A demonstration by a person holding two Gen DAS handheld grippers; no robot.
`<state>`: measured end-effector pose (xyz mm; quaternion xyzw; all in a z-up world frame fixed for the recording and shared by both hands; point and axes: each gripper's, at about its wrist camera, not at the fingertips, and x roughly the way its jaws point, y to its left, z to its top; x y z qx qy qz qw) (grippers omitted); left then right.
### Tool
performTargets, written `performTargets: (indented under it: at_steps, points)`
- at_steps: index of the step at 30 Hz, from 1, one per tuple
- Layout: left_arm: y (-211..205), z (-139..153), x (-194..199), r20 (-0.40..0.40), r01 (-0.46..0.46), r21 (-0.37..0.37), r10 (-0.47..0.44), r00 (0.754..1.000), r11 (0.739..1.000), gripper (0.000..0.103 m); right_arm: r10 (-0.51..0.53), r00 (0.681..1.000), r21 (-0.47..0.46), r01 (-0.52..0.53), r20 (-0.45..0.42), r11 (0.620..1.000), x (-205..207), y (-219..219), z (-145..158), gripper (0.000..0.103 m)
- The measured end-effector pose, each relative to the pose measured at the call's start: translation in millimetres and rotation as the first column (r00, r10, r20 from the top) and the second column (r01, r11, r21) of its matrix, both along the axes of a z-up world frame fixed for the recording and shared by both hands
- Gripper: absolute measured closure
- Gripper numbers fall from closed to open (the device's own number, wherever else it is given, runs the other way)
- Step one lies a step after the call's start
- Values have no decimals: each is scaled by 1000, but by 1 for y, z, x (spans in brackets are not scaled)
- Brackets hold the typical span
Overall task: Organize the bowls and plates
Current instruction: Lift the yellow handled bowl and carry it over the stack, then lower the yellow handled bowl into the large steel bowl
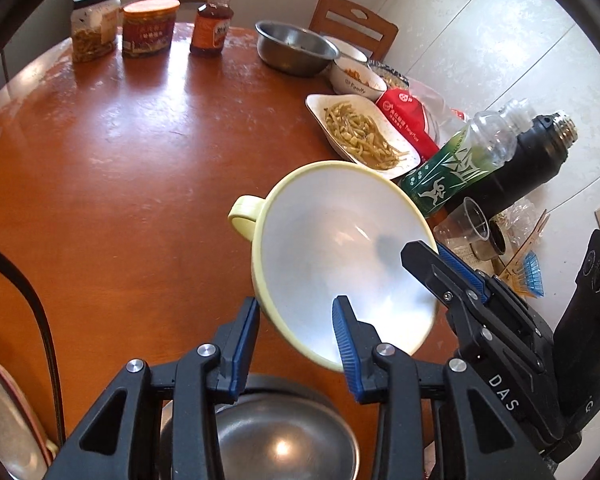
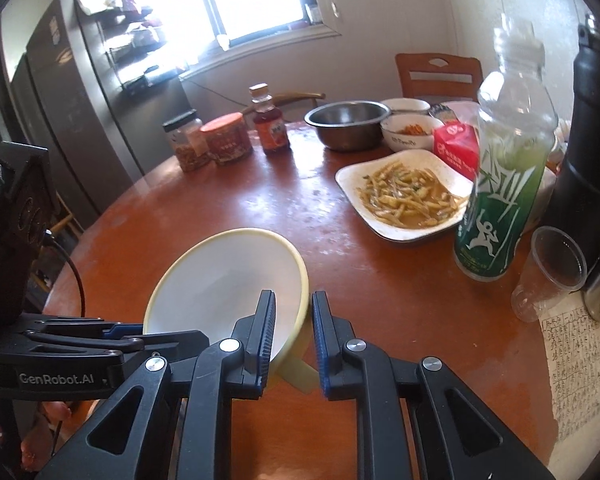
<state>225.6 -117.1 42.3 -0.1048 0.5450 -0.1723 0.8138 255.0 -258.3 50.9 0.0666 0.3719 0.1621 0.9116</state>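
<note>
Steel is showing nearest of all: a near steel bowl [image 1: 280, 440] is sitting under the left hand-held gripper [image 1: 296, 308], half hidden by its black frame. A metal plate [image 1: 0, 420] is being cut off by the left edge beside it.

That gripper is holding the yellow bowl [image 1: 340, 248], its jaws drawn in across the near rim with one blue pad outside the wall and the other inside. The right hand-held gripper [image 2: 294, 296] is pinching the opposite rim just above a handle, its jaws nearly together. Between the two, the bowl is hanging tilted above the brown table [image 1: 120, 160], its white inside empty. "GenRobot.AI" is reading clearly on the left gripper's body in the right wrist view, and "DAS" on the right gripper's body in the left wrist view.

Further out, a sheet of handwritten paper [image 2: 580, 360] is lying by the table's edge, its writing too small to read. A clear plastic cup [image 2: 552, 276] is standing beside it, then a green bottle [image 2: 500, 200] bearing a white figure, and a black flask [image 2: 588, 140] cut off by the frame.

Behind these, a white square plate [image 2: 380, 184] is carrying yellowish strips of food. A red carton [image 2: 456, 148] is standing just beyond it, its white print blurred. A white bowl [image 1: 356, 80] is showing the word "Family", next to a far steel bowl [image 1: 296, 46]. Farthest, two jars [image 1: 148, 28] and an amber bottle [image 1: 212, 20] are standing in a row, labels unreadable.
</note>
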Motion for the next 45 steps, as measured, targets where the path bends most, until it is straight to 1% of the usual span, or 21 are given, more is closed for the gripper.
performTargets:
  at_steps: [4,9,14,18,23,27,34,45]
  points:
    - [19,14,-20,46,-24,5,23,999,1000,65,31,999,9,-31,29,999,-18,18,12,84]
    - [46,27,-46,91,-55,22,52,994,998,65,76,997,32,-76,28,997,-36,38,15,84]
    - [66,25,-70,101,-72,43,67,993,997,65,114,993,26,-114,34,993,-58,61,14,84]
    - [79,21,-87,104,-80,41,75,992,996,65,130,991,23,-131,25,991,-72,71,7,84]
    - [83,19,-97,113,-83,47,78,991,995,65,140,990,20,-140,6,990,-85,76,-3,83]
    - [82,19,-100,128,-81,72,71,989,994,65,147,989,6,-147,3,989,-92,78,-5,83]
    - [76,15,-103,137,-66,95,52,989,993,65,149,989,-40,-149,-13,988,-96,81,-16,83]
    - [69,17,-107,152,-36,103,20,988,994,65,145,989,-114,-148,-28,982,-103,83,-31,82]
